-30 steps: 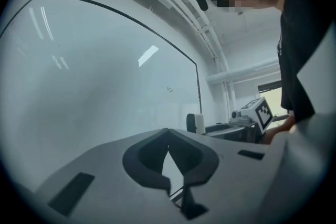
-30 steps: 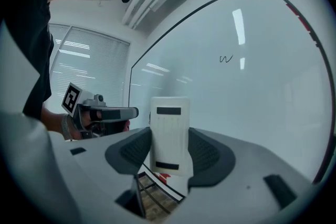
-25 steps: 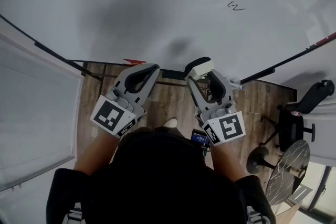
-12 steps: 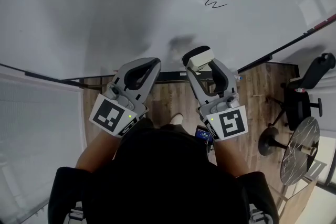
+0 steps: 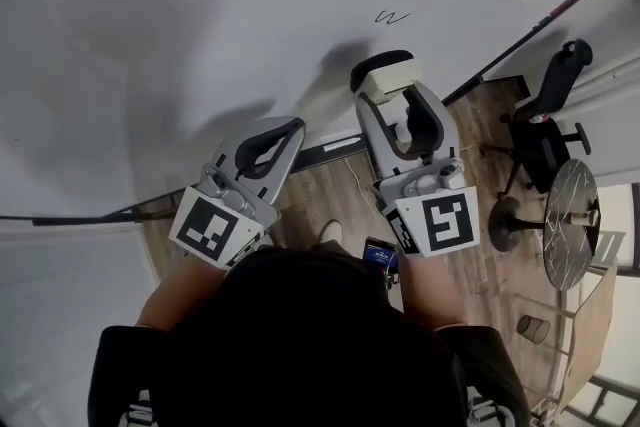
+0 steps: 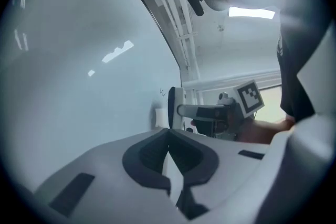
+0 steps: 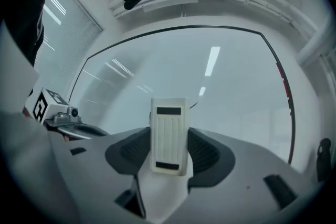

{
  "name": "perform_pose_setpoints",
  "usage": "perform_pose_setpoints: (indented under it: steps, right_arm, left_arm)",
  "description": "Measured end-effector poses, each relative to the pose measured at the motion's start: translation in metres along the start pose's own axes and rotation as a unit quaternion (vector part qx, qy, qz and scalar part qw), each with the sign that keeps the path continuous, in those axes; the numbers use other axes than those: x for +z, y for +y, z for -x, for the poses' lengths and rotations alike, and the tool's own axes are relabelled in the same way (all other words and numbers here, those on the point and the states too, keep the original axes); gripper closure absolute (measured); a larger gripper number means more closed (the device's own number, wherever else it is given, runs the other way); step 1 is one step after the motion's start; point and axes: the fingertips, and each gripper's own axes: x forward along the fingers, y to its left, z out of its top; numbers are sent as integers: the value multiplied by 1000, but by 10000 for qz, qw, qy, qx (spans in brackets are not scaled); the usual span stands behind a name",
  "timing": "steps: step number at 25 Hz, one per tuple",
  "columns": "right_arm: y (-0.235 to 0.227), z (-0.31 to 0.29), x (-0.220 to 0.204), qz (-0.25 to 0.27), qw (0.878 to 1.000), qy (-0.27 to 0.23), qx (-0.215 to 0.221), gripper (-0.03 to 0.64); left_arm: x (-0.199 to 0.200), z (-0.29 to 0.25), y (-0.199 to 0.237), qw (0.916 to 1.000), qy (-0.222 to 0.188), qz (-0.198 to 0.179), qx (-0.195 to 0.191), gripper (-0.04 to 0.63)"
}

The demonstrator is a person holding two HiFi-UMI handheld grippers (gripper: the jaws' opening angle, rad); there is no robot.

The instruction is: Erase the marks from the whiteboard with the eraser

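Grasps the eraser (image 7: 168,134) in the right claw (image 7: 169,157), pinched across its long sides at about mid-length, with the ribbed pale back turned toward the camera. Hangs close before the whiteboard (image 5: 200,15), on the near side of the small squiggled mark (image 5: 393,17) and not yet over it. Cannot confirm contact with the board from any view. Shows the left claw (image 6: 169,149) clenched on nothing, lower and to the left, well apart from the mark.

Looks light and stiff: a hard plastic shell, with a dark, seemingly softer pad on the board side in the left gripper view. Probably slick along the smooth sides, so best taken as now, across the middle, leaving the whole pad free to lie flat. Calls for even, moderate pressure. Risks, if tilted, wiping with one edge only or twisting loose in the grip. Seems in no way fragile.
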Motion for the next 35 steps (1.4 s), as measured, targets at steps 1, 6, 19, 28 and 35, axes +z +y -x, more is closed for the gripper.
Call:
perform_pose_setpoints:
  steps: [1,6,19,28,35]
  right_arm:
    - [0,-1,8,42,9999,-36,-125,394]
    - [-1,-12,34,156,9983,-91,-557,394]
    - [-43,-35,42,128,9932,71,-1158,394]
    - [-114,-14,30,-64,9850,147,-1716,396]
    - [-106,-9,32,-58,9865,136,-1630,396]
  left_arm:
    - [1,2,-2,9999,-26,1,-106,591]
    - [-3,15,-6,9989,-82,18,-470,591]
    - [0,11,4,9982,-81,39,-600,591]
    - [-2,9,0,9989,-44,32,-468,591]
    - [0,13,10,9996,-62,27,-270,591]
